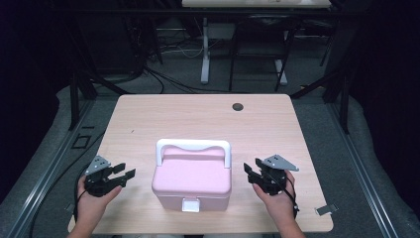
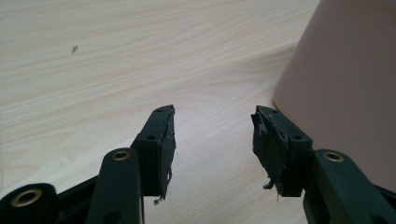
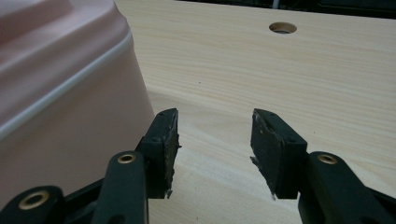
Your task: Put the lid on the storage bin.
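Note:
A pink box [image 1: 192,179] with a white carry handle [image 1: 193,147] and a white front latch [image 1: 191,205] stands closed on the wooden table [image 1: 163,119], near its front edge. My left gripper [image 1: 125,172] is low at the box's left side, open with nothing between its jaws; its own view has the pink wall [image 2: 345,88] just right of the gripper [image 2: 214,140]. At the box's right side my right gripper [image 1: 251,167] is also open and empty. The right gripper [image 3: 214,144] sees the box's lid and wall [image 3: 60,93] at left.
A round cable hole [image 1: 237,106] sits in the table's far right part, also visible as a hole [image 3: 282,27] from the right gripper. A small metal clip [image 1: 325,210] lies at the front right corner. Desk legs and cables stand beyond the far edge.

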